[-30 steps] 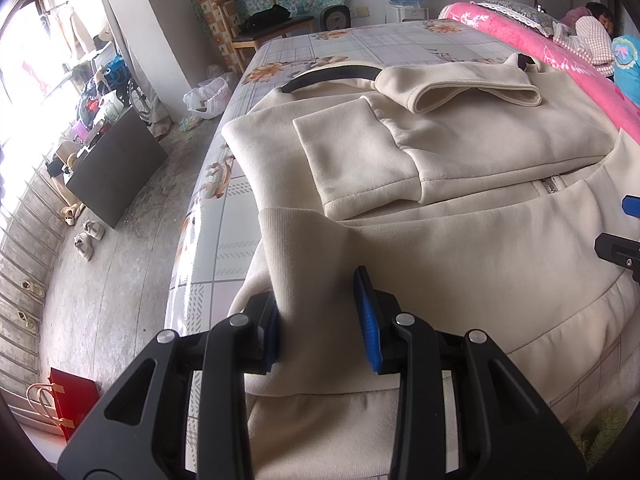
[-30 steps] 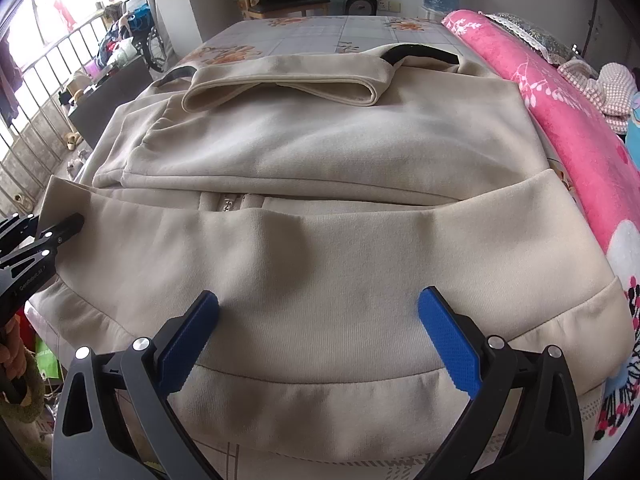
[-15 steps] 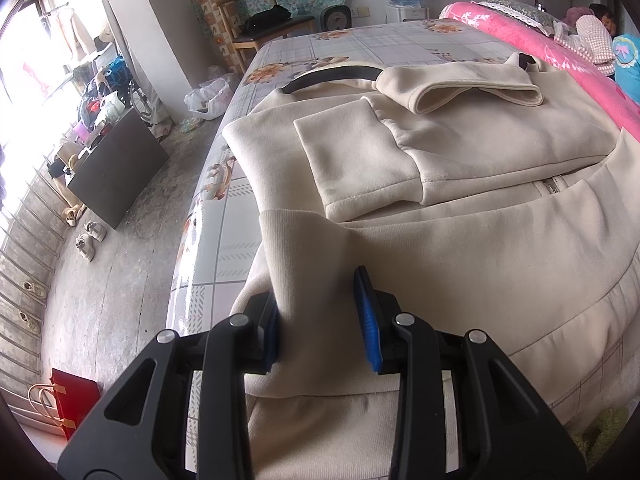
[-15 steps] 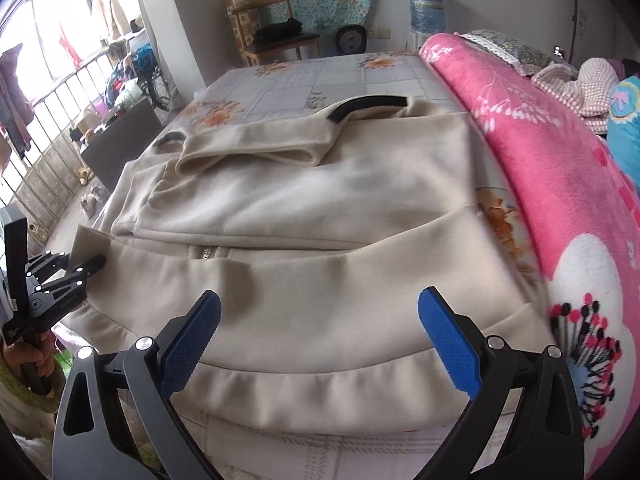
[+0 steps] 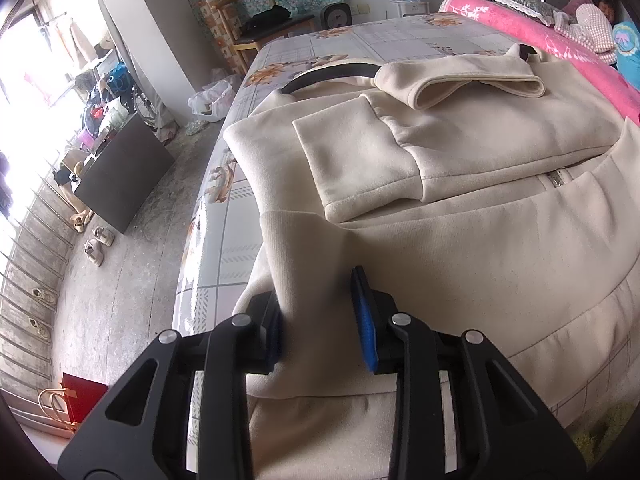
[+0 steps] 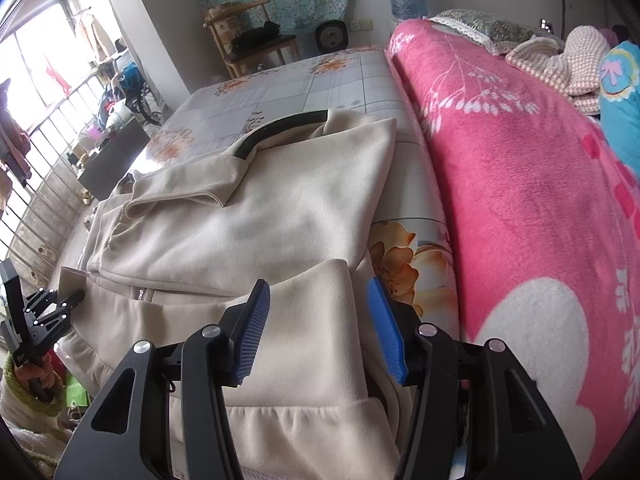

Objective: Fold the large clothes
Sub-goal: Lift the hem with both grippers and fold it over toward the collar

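The cream jacket (image 5: pixel 460 208) covers the near half of the bed (image 5: pixel 400 40); beyond its collar the floral sheet lies bare and open to passage; on the right a heaped pink blanket (image 6: pixel 520 184) walls that side just beside the jacket's edge; on the left the bed drops to open floor (image 5: pixel 132 264), with a dark cabinet (image 5: pixel 120 176) well apart.

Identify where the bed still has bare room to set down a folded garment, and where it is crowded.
Free: the floral sheet beyond the cream jacket, toward the wooden chair. A narrow strip runs between jacket and pink blanket. Crowded: the near half, under the jacket and both grippers.
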